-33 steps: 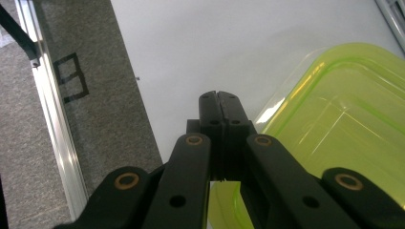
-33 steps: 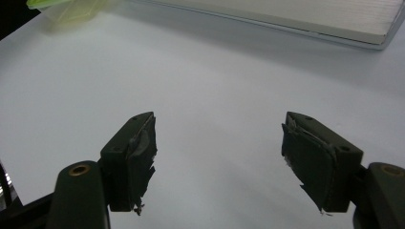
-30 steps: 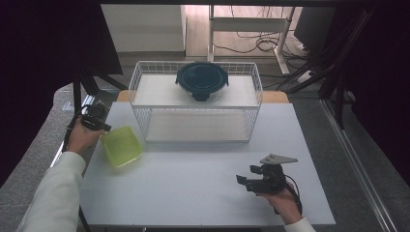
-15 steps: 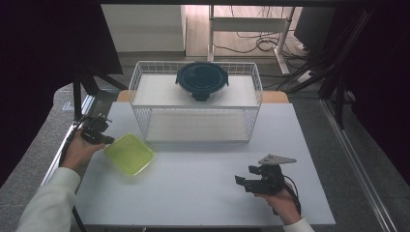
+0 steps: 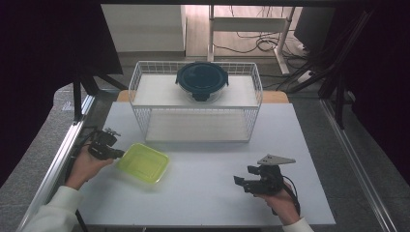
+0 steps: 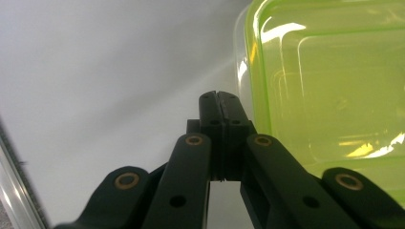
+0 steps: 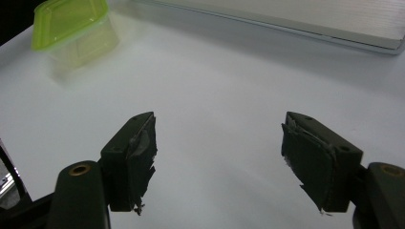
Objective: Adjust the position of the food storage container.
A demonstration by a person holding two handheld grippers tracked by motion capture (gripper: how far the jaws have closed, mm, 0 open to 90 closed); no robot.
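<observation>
The left gripper (image 5: 112, 151) has its jaws pressed together with nothing between them, as the left gripper view shows, and their tips lie just beside the left edge of the shallow, square, translucent lime-green plastic container (image 5: 143, 162). Whether they touch its rim cannot be told. In that view the same container (image 6: 329, 90) sits to the right of the closed jaws, lying flat on the white bench (image 6: 105, 71).

The right gripper (image 5: 247, 182) holds its jaws apart, with only bare bench surface between them in the right gripper view; it rests well to the right of the green container, near the front edge of the bench (image 5: 203, 193). The grey three-cornered plate tops it.

From the right gripper view the green container (image 7: 71, 24) lies far off at the upper left.

Behind the green container stands a white wire rack with two shelves (image 5: 145, 77). On its upper shelf sits a round clear container with a dark blue lid (image 5: 201, 80).
</observation>
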